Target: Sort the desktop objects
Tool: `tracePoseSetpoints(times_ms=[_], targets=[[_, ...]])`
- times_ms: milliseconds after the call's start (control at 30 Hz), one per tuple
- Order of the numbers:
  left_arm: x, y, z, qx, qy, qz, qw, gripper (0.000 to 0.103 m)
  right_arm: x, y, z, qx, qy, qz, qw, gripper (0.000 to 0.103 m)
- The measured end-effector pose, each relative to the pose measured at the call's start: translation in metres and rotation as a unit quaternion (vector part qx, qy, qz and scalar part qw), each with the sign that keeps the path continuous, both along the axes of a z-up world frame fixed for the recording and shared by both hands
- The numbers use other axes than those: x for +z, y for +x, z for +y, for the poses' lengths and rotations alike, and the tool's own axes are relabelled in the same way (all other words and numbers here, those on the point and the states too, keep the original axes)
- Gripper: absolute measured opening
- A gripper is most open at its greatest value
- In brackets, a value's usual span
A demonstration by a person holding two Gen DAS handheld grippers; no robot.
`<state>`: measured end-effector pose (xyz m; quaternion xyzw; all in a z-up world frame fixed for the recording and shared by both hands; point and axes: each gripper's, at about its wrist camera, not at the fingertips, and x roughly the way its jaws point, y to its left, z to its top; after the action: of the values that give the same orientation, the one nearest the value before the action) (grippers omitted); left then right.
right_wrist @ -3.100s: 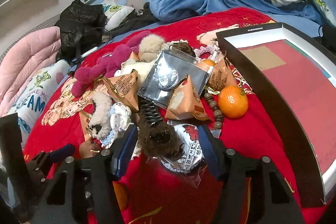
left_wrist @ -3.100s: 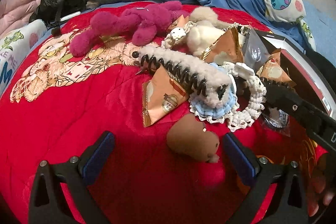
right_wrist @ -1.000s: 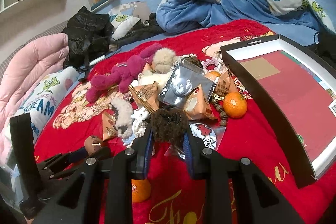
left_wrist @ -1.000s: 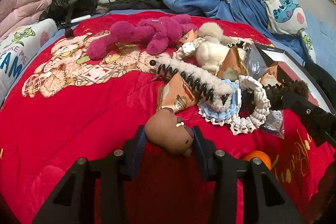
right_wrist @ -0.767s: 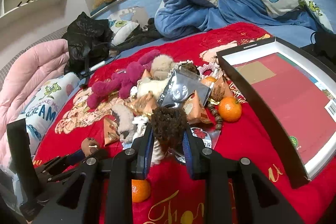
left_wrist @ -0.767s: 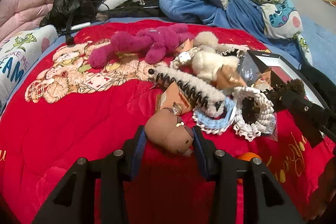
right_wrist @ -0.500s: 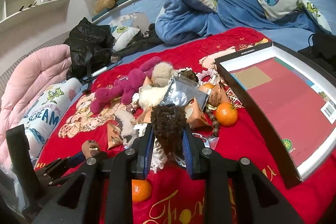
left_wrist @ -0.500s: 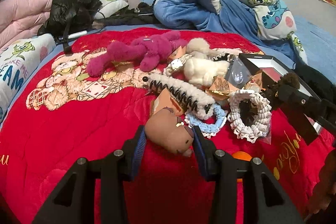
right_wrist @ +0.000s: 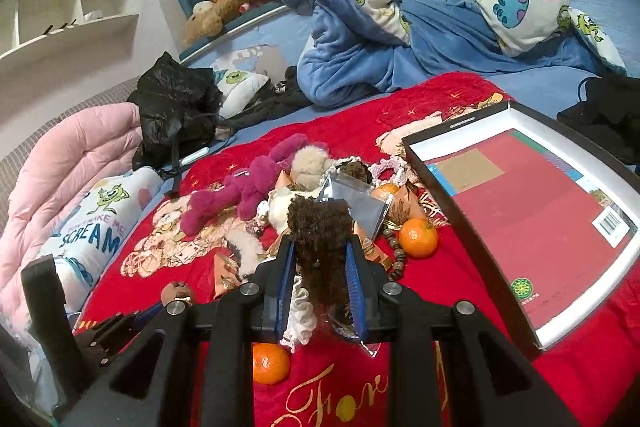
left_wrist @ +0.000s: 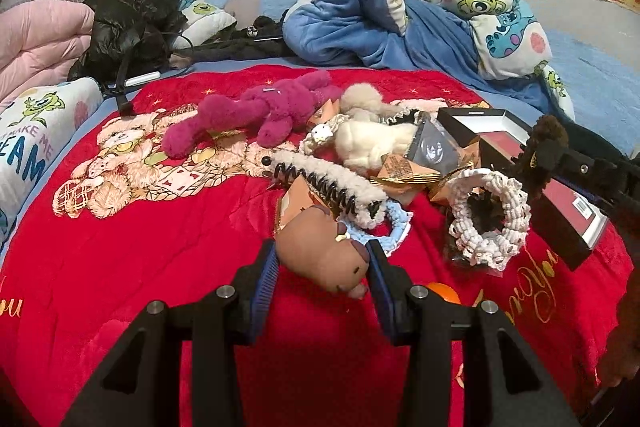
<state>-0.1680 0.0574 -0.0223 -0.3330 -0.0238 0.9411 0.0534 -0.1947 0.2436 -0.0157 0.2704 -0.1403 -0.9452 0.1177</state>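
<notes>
My left gripper [left_wrist: 322, 261] is shut on a small brown plush toy [left_wrist: 322, 253] and holds it above the red blanket [left_wrist: 140, 267]. My right gripper [right_wrist: 320, 263] is shut on a dark brown furry scrunchie [right_wrist: 320, 235], lifted above the pile; it also shows in the left wrist view [left_wrist: 546, 147]. The pile holds a magenta plush [left_wrist: 256, 111], a cream plush [left_wrist: 372, 141], a fuzzy hair claw [left_wrist: 320, 183], a white crochet scrunchie [left_wrist: 488, 215], orange snack packets [right_wrist: 402, 209] and a silver pouch [right_wrist: 356, 201].
An open black box with a red inside [right_wrist: 528, 219] lies on the right. Two tangerines [right_wrist: 418, 237] [right_wrist: 271, 363] and a bead bracelet [right_wrist: 394, 247] lie near the pile. A blue quilt [left_wrist: 400, 19], a black bag [left_wrist: 128, 15] and a pink quilt [right_wrist: 68, 171] border the blanket.
Both grippers closed on their objects and have risen and pulled back from the pile. The brown plush and the dark scrunchie came up off the blanket with them.
</notes>
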Motion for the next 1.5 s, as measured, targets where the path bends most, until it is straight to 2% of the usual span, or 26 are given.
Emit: tracePoseSetpoints(times_ms=[533, 733, 1033, 1133, 1200, 1333, 1500], targets=[[0.010, 0.017, 0.022, -0.022, 0.012, 0.011, 0.9996, 0.045, 0.019, 0.030, 0.038, -0.014, 0.013, 0.027, 0.999, 0.023], [0.010, 0.021, 0.033, -0.034, -0.003, 0.016, 0.9993, 0.045, 0.021, 0.036, 0.052, -0.018, 0.011, 0.024, 0.999, 0.023], [0.011, 0.023, 0.037, -0.042, -0.007, 0.019, 0.9989, 0.045, 0.017, 0.032, 0.048, -0.005, -0.007, 0.025, 1.000, 0.023], [0.010, 0.022, 0.037, -0.042, -0.008, 0.018, 0.9989, 0.045, 0.011, 0.025, 0.042, -0.003, -0.004, 0.016, 1.000, 0.022], [0.010, 0.022, 0.037, -0.042, -0.008, 0.018, 0.9989, 0.045, 0.011, 0.025, 0.039, 0.000, -0.002, 0.019, 1.000, 0.018], [0.008, 0.021, 0.038, -0.045, -0.011, 0.017, 0.9988, 0.045, 0.014, 0.026, 0.034, 0.008, 0.006, 0.028, 1.000, 0.018], [0.007, 0.019, 0.037, -0.043, -0.013, 0.016, 0.9989, 0.045, 0.005, 0.018, 0.035, 0.008, 0.000, 0.004, 1.000, 0.018]])
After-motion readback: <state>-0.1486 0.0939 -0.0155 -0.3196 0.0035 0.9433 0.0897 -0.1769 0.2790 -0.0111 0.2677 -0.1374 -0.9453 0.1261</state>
